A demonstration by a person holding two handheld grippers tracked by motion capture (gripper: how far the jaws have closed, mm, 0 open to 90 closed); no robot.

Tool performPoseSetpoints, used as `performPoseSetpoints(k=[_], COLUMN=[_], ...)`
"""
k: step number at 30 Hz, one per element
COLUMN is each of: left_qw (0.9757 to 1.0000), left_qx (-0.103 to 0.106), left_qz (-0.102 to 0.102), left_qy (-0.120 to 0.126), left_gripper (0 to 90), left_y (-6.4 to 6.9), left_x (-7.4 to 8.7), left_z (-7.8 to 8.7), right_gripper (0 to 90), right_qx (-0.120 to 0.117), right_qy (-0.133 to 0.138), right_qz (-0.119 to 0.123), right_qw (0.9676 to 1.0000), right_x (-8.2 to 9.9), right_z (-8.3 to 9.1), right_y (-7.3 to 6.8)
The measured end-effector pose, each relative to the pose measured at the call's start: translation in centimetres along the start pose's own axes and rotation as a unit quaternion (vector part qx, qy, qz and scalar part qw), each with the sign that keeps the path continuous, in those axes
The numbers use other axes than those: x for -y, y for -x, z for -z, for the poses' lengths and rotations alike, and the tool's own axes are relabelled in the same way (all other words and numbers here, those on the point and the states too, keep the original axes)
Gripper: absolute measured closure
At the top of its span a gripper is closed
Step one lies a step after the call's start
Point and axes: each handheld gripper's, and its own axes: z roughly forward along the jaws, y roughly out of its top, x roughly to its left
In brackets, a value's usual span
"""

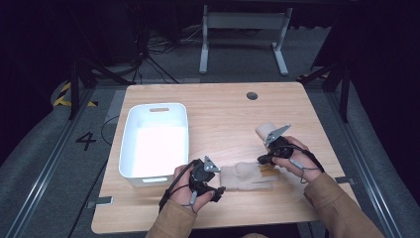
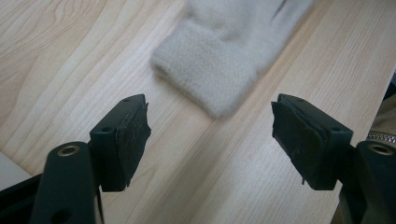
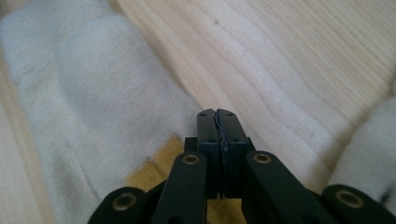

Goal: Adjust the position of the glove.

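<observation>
A beige knitted glove (image 1: 243, 177) lies flat on the wooden table (image 1: 223, 114), its cuff towards my left hand. My left gripper (image 1: 218, 181) stands open just short of that cuff (image 2: 210, 70); in the left gripper view the left gripper (image 2: 210, 116) has bare wood between its pads. My right gripper (image 1: 262, 158) is shut at the glove's far end. In the right gripper view the right gripper (image 3: 217, 114) has its jaws pressed together over the table, nothing visible between them, with the glove (image 3: 93, 93) and a yellow-brown patch (image 3: 154, 170) to their left.
A white plastic bin (image 1: 154, 141) stands on the left half of the table. A second beige fabric piece (image 1: 264, 130) lies behind my right gripper and appears as a soft beige edge (image 3: 373, 140) at the right. A round grommet hole (image 1: 252, 95) sits near the far edge.
</observation>
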Motion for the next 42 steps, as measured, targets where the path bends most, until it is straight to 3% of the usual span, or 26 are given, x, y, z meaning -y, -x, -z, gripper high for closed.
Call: performPoseSetpoints(k=[8, 15, 21, 25, 26, 29, 30, 34, 35, 37, 40, 41, 42], left_qw=[1.0, 0.9999, 0.9997, 0.9996, 0.9996, 0.9995, 0.9994, 0.9994, 0.9994, 0.9994, 0.9993, 0.9993, 0.9994], left_qx=[0.001, 0.001, 0.005, 0.007, 0.007, 0.008, 0.007, 0.006, 0.006, 0.006, 0.005, 0.005, 0.005], left_qz=[-0.003, -0.003, -0.003, -0.005, -0.006, -0.009, -0.009, -0.008, -0.008, -0.006, -0.007, -0.007, -0.008], left_qy=[0.008, 0.013, 0.024, 0.026, 0.028, 0.029, 0.032, 0.033, 0.033, 0.034, 0.036, 0.036, 0.035], left_gripper=[27.7, 27.7, 27.6, 27.4, 27.4, 27.3, 27.2, 27.2, 27.2, 27.2, 27.2, 27.2, 27.2], left_y=[-0.1, 0.0, -0.2, -0.2, -0.1, -0.1, -0.1, -0.2, -0.2, -0.3, -0.3, -0.3, -0.4], left_x=[-0.5, -0.8, -1.3, -1.4, -1.4, -1.5, -1.5, -1.5, -1.5, -1.4, -1.4, -1.4, -1.4], left_z=[0.0, 0.1, 0.2, 0.2, 0.2, 0.2, 0.2, 0.3, 0.3, 0.4, 0.4, 0.4, 0.5], right_gripper=[89.8, 89.7, 84.3, 79.5, 77.4, 73.1, 69.2, 59.2, 59.2, 53.9, 50.9, 50.9, 49.1], right_qx=[-0.017, -0.021, 0.005, 0.011, 0.017, 0.022, 0.034, 0.054, 0.054, 0.075, 0.094, 0.094, 0.105], right_qy=[-0.01, -0.002, 0.063, 0.09, 0.112, 0.127, 0.145, 0.18, 0.18, 0.204, 0.219, 0.219, 0.229], right_qz=[0.001, 0.002, 0.0, -0.013, -0.019, -0.026, -0.032, -0.042, -0.042, -0.06, -0.071, -0.071, -0.082], right_qw=[0.9998, 0.9998, 0.998, 0.9958, 0.9934, 0.9913, 0.9883, 0.9812, 0.9812, 0.9742, 0.9686, 0.9686, 0.9642], right_x=[0.5, 0.8, 1.4, 1.7, 1.8, 1.9, 2.1, 2.3, 2.3, 2.6, 2.9, 2.9, 3.1], right_z=[0.3, 0.7, 2.6, 3.7, 4.4, 4.9, 5.4, 6.2, 6.2, 6.8, 7.3, 7.3, 7.5], right_y=[-0.9, -1.3, -1.1, -0.9, -0.8, -0.7, -0.5, 0.0, 0.0, 0.5, 1.0, 1.0, 1.3])
